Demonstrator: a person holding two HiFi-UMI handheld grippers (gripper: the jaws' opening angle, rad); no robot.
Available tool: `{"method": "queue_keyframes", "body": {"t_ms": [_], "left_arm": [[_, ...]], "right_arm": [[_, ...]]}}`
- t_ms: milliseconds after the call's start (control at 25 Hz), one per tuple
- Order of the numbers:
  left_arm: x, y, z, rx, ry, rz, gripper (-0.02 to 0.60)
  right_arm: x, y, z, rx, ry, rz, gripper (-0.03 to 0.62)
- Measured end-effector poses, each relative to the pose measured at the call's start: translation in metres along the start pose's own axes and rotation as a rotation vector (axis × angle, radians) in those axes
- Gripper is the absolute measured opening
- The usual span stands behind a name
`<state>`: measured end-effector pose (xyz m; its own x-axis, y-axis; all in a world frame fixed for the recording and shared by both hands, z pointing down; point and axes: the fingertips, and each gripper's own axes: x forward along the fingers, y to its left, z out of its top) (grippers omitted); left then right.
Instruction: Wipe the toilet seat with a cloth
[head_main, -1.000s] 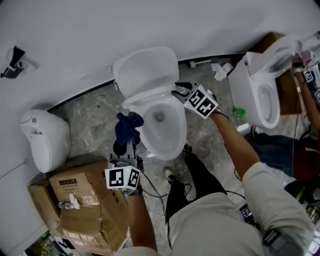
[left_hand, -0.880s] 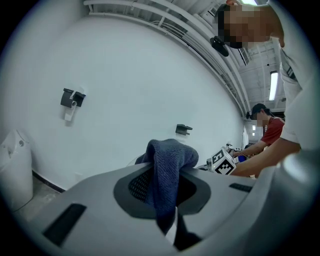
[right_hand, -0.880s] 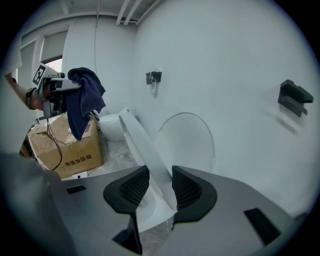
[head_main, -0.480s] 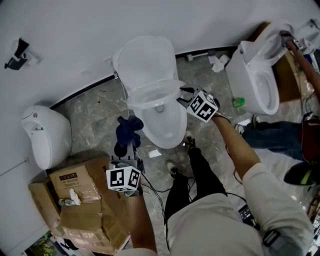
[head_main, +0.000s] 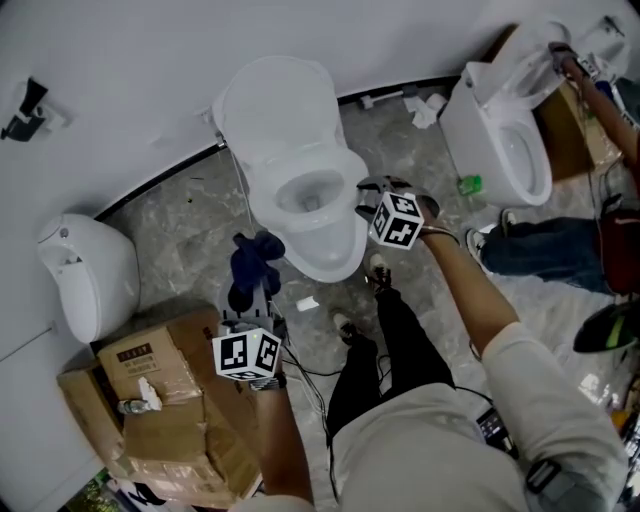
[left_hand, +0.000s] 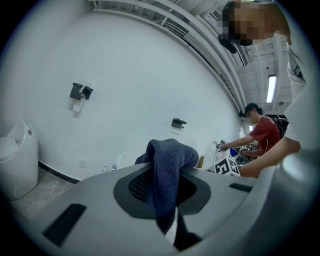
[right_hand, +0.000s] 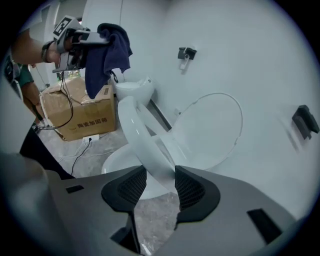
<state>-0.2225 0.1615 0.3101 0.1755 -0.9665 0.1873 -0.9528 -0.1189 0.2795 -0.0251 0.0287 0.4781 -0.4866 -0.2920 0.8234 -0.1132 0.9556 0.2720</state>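
The white toilet (head_main: 325, 250) stands against the wall with its lid (head_main: 270, 110) up. Its seat ring (right_hand: 145, 145) hangs tilted between lid and bowl. My right gripper (head_main: 372, 192) is at the seat's right rim. In the right gripper view the rim passes between the jaws of that gripper (right_hand: 160, 187). They are opening and the pads stand off it. My left gripper (head_main: 250, 298) is left of the bowl, shut on a dark blue cloth (head_main: 252, 262). The cloth (left_hand: 167, 170) drapes over the jaws of that gripper (left_hand: 165, 195).
Cardboard boxes (head_main: 160, 400) sit at the lower left, with a white fixture (head_main: 85, 275) beside them. A second toilet (head_main: 500, 140) stands at the right, with another person (head_main: 560, 250) by it. A cable (head_main: 310, 375) trails on the grey floor near my legs.
The head view has shifted, so the toilet now sits higher and further left. The right gripper stays by the seat's right rim. The left gripper and cloth have hardly moved.
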Motion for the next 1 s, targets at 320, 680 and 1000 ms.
{"method": "queue_keyframes", "body": {"t_ms": [320,680,1000], "left_arm": [[-0.007,-0.003,-0.025,-0.015,0.041,-0.021,0.038],[-0.007,-0.006,-0.05,-0.034,0.061,-0.038,0.038],[-0.001,0.001,-0.065,-0.045,0.076,-0.032,0.037]], "right_arm": [[0.009,0.041,-0.022,0.026,0.011,0.04,0.198],[0.02,0.084,-0.051,0.05,0.062,0.106,0.21],[0.035,0.111,-0.072,0.045,0.102,0.129,0.224]]}}
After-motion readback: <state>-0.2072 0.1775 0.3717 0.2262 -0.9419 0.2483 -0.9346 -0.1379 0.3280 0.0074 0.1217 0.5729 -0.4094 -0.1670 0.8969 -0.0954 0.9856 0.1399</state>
